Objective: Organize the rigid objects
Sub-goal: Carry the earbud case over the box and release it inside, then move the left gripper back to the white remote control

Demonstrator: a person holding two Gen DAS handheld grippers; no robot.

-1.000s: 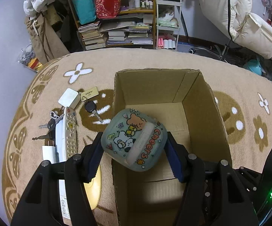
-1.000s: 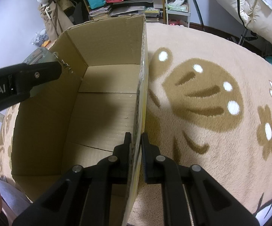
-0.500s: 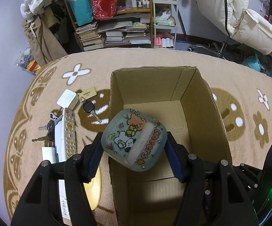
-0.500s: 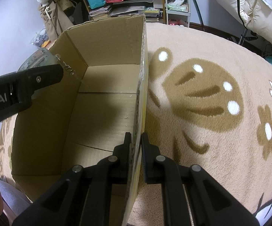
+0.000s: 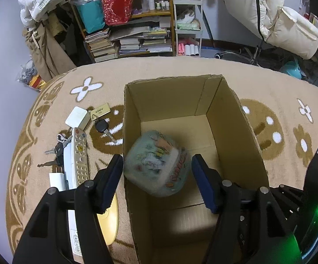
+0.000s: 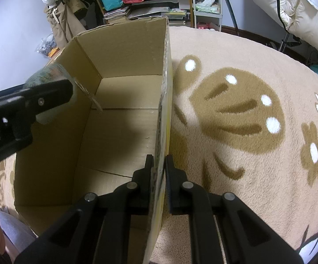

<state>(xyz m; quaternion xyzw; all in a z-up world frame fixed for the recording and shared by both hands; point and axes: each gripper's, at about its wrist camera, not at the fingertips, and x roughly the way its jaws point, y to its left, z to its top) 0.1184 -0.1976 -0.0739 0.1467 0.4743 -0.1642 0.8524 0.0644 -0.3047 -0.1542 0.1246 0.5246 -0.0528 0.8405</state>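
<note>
Nearest, the right gripper is clamped narrow on the right wall of the cardboard box, holding it steady; thin cardboard bends easily, so this pinch should stay light. The left gripper has its jaws wide, and the small decorated case is between them, blurred and touching neither pad, over the near left part of the box, apparently dropping in. It looks light, stiff and smooth with rounded corners, so it may slip; the flat sides are the best place to hold it. Left of the box on the rug lie a remote control, keys, a car key and a white adapter, all hard and small.
</note>
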